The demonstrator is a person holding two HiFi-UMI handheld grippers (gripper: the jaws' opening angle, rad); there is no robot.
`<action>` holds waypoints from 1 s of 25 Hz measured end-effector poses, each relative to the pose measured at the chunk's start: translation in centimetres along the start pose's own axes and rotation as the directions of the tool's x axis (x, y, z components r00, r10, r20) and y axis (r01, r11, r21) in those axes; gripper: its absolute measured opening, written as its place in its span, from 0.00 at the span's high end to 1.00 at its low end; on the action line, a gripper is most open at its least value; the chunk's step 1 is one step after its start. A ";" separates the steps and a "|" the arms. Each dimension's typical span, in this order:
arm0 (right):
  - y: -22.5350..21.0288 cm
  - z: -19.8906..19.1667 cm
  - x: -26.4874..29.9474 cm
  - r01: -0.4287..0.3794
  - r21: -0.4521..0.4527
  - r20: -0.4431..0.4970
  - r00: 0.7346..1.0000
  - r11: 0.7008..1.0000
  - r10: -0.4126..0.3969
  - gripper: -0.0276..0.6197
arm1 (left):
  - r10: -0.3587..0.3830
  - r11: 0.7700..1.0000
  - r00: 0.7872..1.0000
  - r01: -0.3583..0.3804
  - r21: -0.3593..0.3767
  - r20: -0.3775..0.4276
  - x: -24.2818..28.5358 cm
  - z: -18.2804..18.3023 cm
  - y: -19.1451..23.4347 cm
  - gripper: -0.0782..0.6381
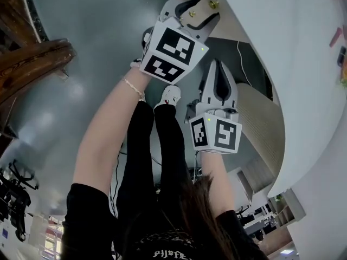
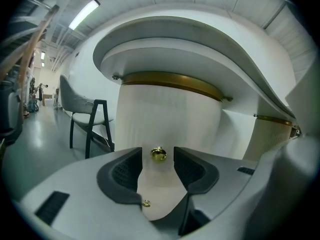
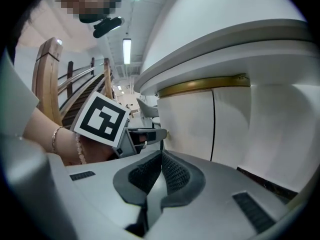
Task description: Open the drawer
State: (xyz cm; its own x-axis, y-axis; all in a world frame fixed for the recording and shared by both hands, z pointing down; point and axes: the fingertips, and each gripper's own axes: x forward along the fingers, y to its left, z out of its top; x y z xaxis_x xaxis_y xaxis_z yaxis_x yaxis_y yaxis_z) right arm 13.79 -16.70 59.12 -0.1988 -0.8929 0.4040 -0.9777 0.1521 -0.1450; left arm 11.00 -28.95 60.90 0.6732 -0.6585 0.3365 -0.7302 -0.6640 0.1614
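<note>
Left tool (image 2: pixel 157 159) is wide open and lined up on a small brass knob (image 2: pixel 159 154). The knob sits right at the fingertips with a gap to each pad, so there's no grip yet. Right tool (image 3: pixel 161 155) is pinched together on nothing and hangs near the cabinet, lower down and to the right of the left one.

The drawer front (image 2: pixel 170 119) is the curved cream panel under the brass strip (image 2: pixel 172 81) and the white overhanging tabletop (image 2: pixel 210 44). A second, smaller-looking knob (image 2: pixel 146 203) shows lower on the same panel, seen through the gap between the jaws. I can't make out drawer seams from here, so I can't tell which knob belongs to which drawer. I'm treating the upper one as the target since it's the one centred.

Step in hand, as I read it: seat on the knob, then pull.

How to do it well:
- Push in a touch further so the pads (image 2: pixel 186 166) straddle the knob's neck, not just its rounded face. The face is polished, so the pads will likely slip off it.
- Keep the knob centred left to right before closing. It looks about right now.
- Close firmly, then pull straight out square to the panel. The front is curved, so an off-axis pull may bind the drawer or pop the grip.
- Pull slowly at first and watch for the panel edge starting to move.
- Keep the right tool clear of the drawer's path. It's only needed to brace if the cabinet shifts.
</note>
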 end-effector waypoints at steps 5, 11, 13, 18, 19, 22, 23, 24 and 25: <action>-0.1 -0.1 0.2 -0.006 -0.017 -0.003 1.000 1.000 0.006 0.92 | -0.018 0.999 1.000 0.019 0.036 -0.026 1.5 0.1 0.0 0.62; -0.3 -0.1 0.8 -0.006 0.008 -0.007 1.000 1.000 0.006 0.92 | -0.026 0.996 0.999 0.030 0.089 -0.040 2.4 -0.2 0.1 0.62; 0.1 -0.2 1.2 -0.035 0.043 -0.010 0.999 0.998 0.035 0.92 | -0.035 0.989 0.999 0.040 0.142 -0.036 2.4 -0.2 0.1 0.64; -0.1 0.5 1.2 -0.084 0.085 -0.012 0.996 0.993 0.086 0.92 | -0.064 0.984 0.997 0.068 0.165 -0.034 2.9 0.4 -0.7 0.68; 0.1 0.6 1.2 -0.089 0.084 -0.013 0.996 0.992 0.090 0.92 | -0.069 0.985 0.997 0.073 0.157 -0.033 2.8 0.4 -0.7 0.68; 0.9 0.7 1.2 -0.114 0.078 -0.014 0.993 0.990 0.116 0.92 | -0.092 0.984 0.995 0.097 0.151 -0.036 2.8 0.2 -0.7 0.68; 1.2 0.7 1.2 -0.125 0.078 -0.015 0.992 0.989 0.127 0.92 | -0.096 0.981 0.995 0.101 0.164 -0.042 2.8 0.2 -0.7 0.68; 1.4 0.8 1.3 -0.136 0.079 -0.016 0.990 0.988 0.137 0.92 | -0.094 0.978 0.994 0.101 0.184 -0.050 2.7 0.1 -0.7 0.68; 1.6 0.8 1.3 -0.143 0.081 -0.015 0.989 0.986 0.145 0.92 | -0.089 0.974 0.994 0.099 0.203 -0.056 2.7 0.1 -0.7 0.68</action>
State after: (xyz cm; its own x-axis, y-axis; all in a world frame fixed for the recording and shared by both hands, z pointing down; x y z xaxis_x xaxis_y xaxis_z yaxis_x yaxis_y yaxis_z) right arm 12.05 -18.00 58.70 -0.3393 -0.8549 0.3925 -0.9303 0.2432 -0.2744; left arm 13.38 -30.31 61.60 0.7279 -0.5760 0.3720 -0.6211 -0.7837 0.0019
